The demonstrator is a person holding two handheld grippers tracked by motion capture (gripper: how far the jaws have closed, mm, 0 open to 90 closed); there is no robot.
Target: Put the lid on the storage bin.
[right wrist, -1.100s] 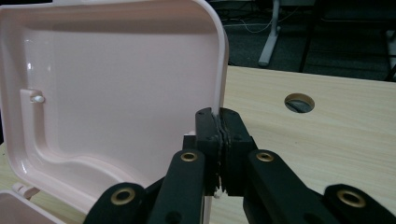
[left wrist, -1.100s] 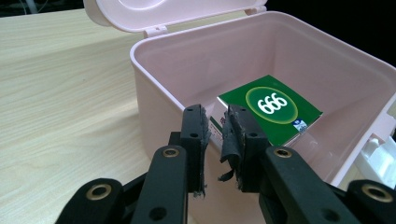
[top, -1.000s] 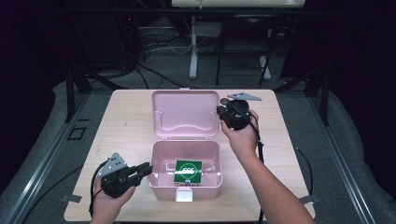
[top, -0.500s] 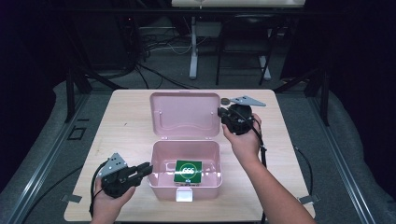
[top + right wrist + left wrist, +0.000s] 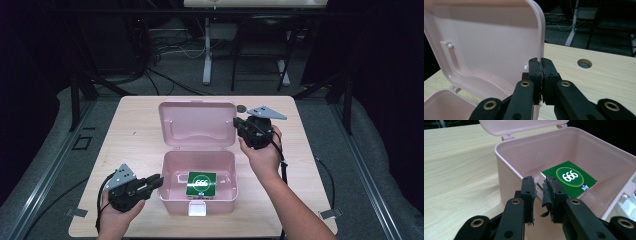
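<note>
Right gripper view: hand-held gripper (image 5: 541, 65) clamping lid (image 5: 499, 37).

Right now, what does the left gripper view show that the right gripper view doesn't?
Left gripper view: a green carton marked 666 lying inside the pink plastic box, with the left tool in front of the box wall, jaws close together and nothing between them. Right gripper view: the right tool shut on the side edge of the raised pink plastic lid, and a round hole in the tabletop. Both: the box, its lid and the light wooden table.
</note>
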